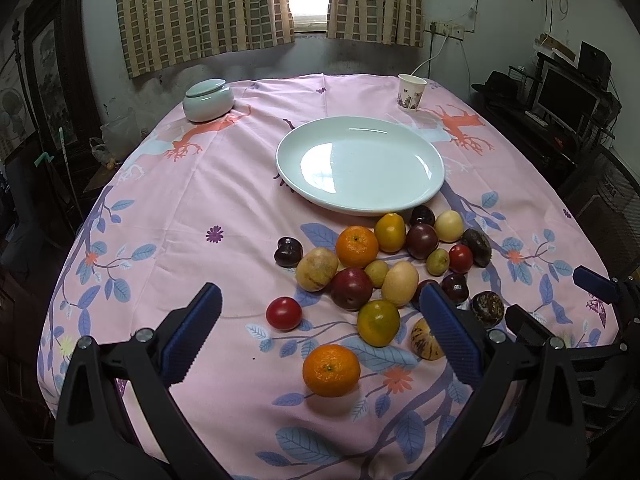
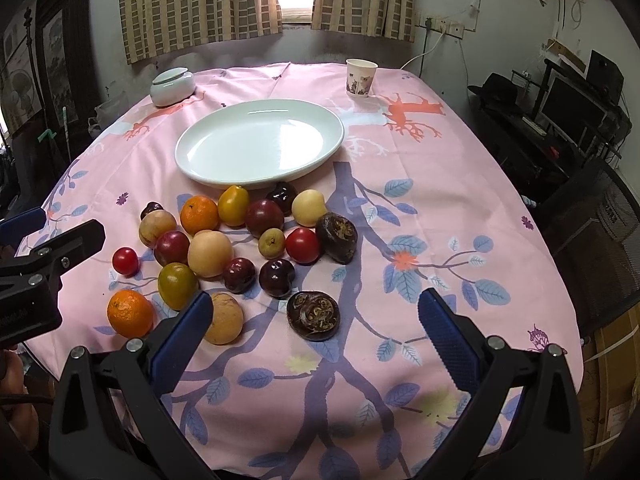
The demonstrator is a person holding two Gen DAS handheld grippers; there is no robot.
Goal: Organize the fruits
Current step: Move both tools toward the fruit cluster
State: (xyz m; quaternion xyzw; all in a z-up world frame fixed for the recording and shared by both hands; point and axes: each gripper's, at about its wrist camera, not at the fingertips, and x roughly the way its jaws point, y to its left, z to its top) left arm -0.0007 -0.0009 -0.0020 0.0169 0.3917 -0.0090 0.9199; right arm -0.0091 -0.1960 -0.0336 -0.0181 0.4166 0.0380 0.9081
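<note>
Several fruits lie in a loose pile point(image 1: 384, 264) point(image 2: 240, 236) on the pink tablecloth, just in front of an empty white oval plate point(image 1: 360, 162) point(image 2: 260, 140). An orange point(image 1: 331, 370) point(image 2: 130, 313) lies nearest, between the fingers of my left gripper point(image 1: 320, 336), which is open and empty above the cloth. My right gripper point(image 2: 316, 332) is open and empty, with a dark brown water chestnut point(image 2: 313, 315) between its fingers. Red tomatoes point(image 1: 283, 313) point(image 2: 302, 245), dark plums and yellow fruits are mixed in the pile.
A lidded celadon jar point(image 1: 208, 100) point(image 2: 173, 87) stands at the back left and a paper cup point(image 1: 411, 93) point(image 2: 361, 78) at the back right. The other gripper shows at each view's edge point(image 1: 600, 292) point(image 2: 44, 256). A desk with a monitor point(image 1: 568, 98) stands beyond the table's right edge.
</note>
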